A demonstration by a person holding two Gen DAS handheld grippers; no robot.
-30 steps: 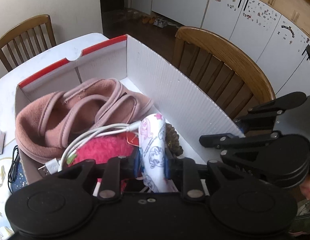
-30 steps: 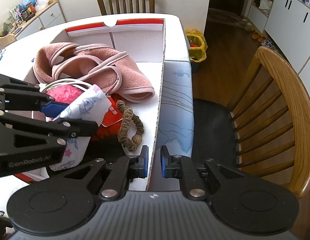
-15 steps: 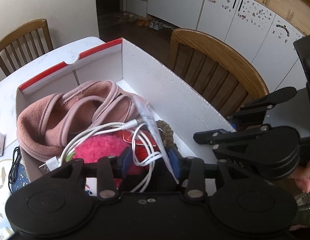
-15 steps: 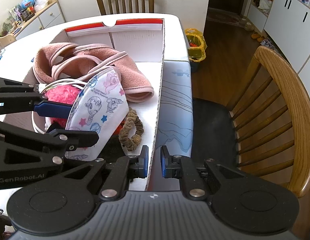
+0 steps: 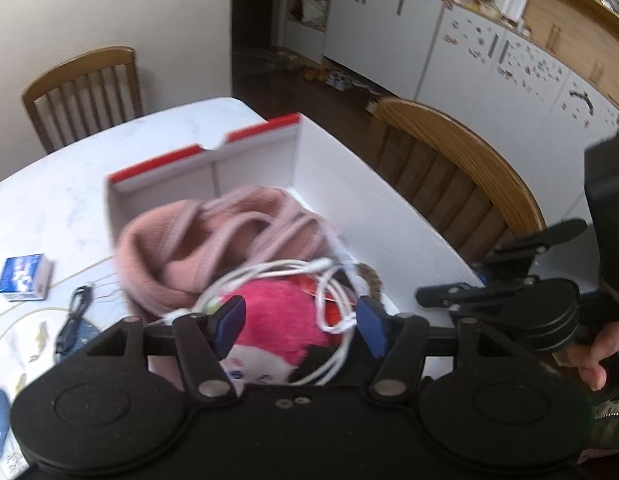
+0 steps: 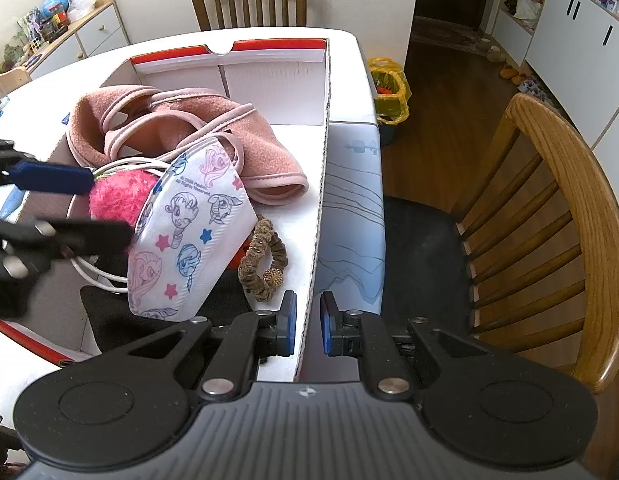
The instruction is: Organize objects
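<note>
**A:** What is in front of us?

**B:** A white corrugated cardboard box with a red rim [image 6: 269, 80] sits at the right edge of a white marble-look table [image 5: 69, 184]. Inside lie a pink fleece garment with paler piping [image 6: 181, 120], a fuzzy hot-pink plush toy [image 5: 269, 320], a coiled white charging cable [image 5: 329, 304], a brown scrunchie with a gold bead [image 6: 263, 264], and a white child's face mask printed with cartoon ponies [image 6: 189, 232].

**B:** The mask leans on the plush toy near the box's front end, toward its right wall.

**A:** And the grippers?

**B:** The left hand-held gripper [image 5: 299, 320] has just been opening; its jaws stand wide above the toy and cable, with nothing pressed between its blue pads [image 5: 229, 320]. The right hand-held gripper [image 6: 307, 324] is nearly closed, straddling the box's right wall at the front corner. Whether its pads actually pinch the cardboard, I cannot tell.

**A:** How would the mask handle?

**B:** I judge it very light, soft and foldable, so it will flop and could slide off the plush. Pinching its folded edge seems safest; its ear loops could snag on the cable.

**A:** Anything outside the box?

**B:** A small blue carton [image 5: 23, 278] and a black cable [image 5: 73, 312] lie toward the table's left edge.
</note>
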